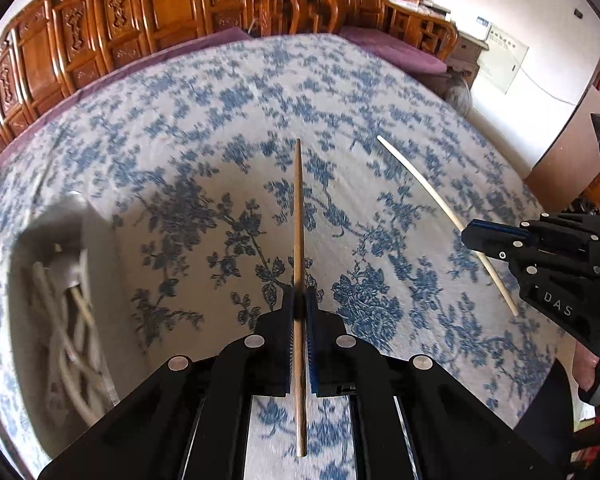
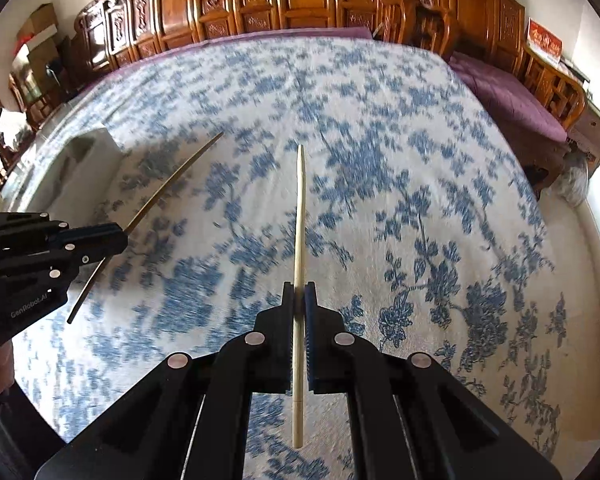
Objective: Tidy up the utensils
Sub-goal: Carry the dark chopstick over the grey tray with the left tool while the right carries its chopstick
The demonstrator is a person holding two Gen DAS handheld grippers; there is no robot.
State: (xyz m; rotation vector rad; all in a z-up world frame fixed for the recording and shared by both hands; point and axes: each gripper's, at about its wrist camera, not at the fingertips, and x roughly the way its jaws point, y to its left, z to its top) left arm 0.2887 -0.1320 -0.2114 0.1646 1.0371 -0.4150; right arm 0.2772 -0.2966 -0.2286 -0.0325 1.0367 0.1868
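Note:
My left gripper (image 1: 299, 300) is shut on a brown wooden chopstick (image 1: 298, 220) that points forward above the tablecloth. It also shows at the left of the right wrist view (image 2: 116, 238), with the brown chopstick (image 2: 172, 182) sticking out. My right gripper (image 2: 299, 296) is shut on a pale chopstick (image 2: 300, 220). It shows at the right of the left wrist view (image 1: 470, 236) with the pale chopstick (image 1: 420, 178). A white utensil holder (image 1: 56, 280) with several pale utensils inside stands at the left.
The table is covered by a blue-and-white floral cloth (image 1: 220, 120). The white holder also shows in the right wrist view (image 2: 76, 168). Carved wooden chairs (image 1: 160, 12) and a purple cushioned bench (image 2: 508, 96) line the far side.

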